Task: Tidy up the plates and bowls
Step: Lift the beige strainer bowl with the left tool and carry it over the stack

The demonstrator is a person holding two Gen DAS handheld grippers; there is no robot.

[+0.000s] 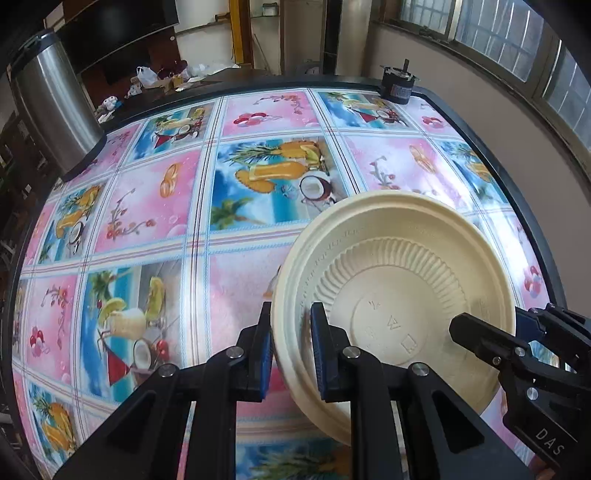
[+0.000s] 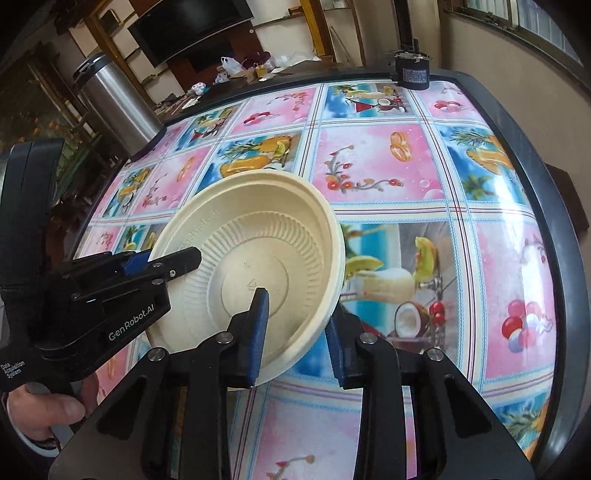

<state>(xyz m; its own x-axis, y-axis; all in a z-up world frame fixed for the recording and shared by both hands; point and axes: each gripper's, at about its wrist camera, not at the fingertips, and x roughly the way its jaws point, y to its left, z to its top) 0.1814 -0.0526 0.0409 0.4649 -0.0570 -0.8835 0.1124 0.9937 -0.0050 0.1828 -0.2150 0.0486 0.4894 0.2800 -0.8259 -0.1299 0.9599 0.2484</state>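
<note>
Two claws pinch rim | left claw [image 1: 290,343] | right claw [image 2: 297,325] | cream ribbed bowl [image 1: 399,280], tilted

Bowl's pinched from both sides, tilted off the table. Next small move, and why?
Probably open one gripper, likely the right gripper, so one hand carries on alone. The cream bowl is gripped at opposite rims: the left gripper straddles its left rim, the right straddles the right rim with looser-looking jaws. The bowl hangs tilted above the tablecloth; no stack or plate shows to set it on.

A fruit-print table [image 1: 258,192] faces a steel bin [image 1: 55,107], dark screen [image 2: 192,26] and windows [image 1: 517,40].
</note>
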